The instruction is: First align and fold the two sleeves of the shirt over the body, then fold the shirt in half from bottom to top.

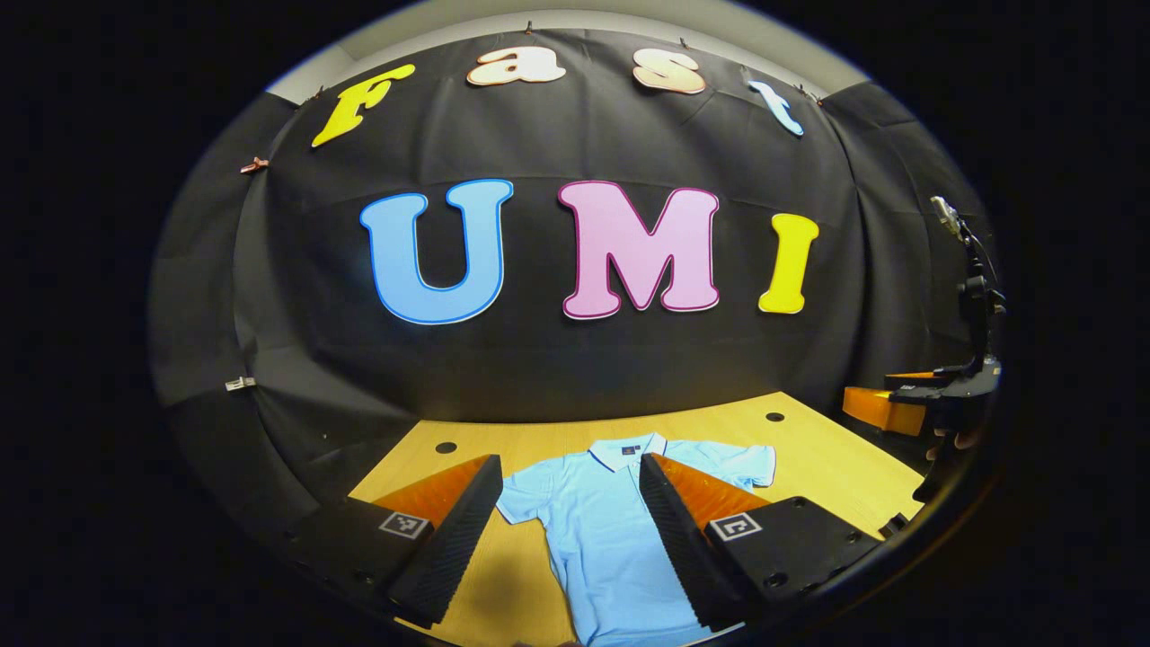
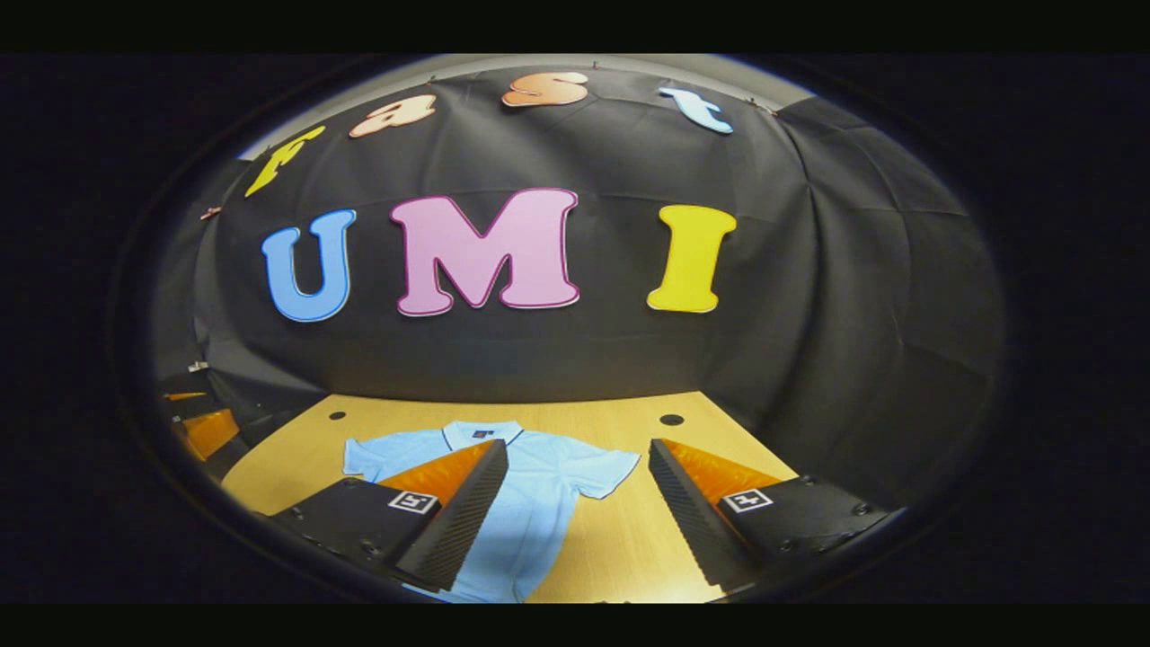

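The shirt [image 1: 597, 539] lies flat on the table [image 1: 827, 467], sleeves spread, collar away. Left gripper [image 1: 570, 472] hangs wide above its body; right gripper [image 2: 579, 454] wide above one sleeve [image 2: 604, 474].

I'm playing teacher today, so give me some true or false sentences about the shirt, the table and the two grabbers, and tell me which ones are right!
1. The shirt is light blue. True.
2. The shirt is already folded in half. False: it lies spread flat on the wooden table, with both short sleeves out to the sides.
3. The left gripper is open, holding nothing. True.
4. The right gripper is shut on a sleeve. False: its fingers stand apart, and it grips nothing.
5. The shirt's collar points toward the booth's black wall. True.
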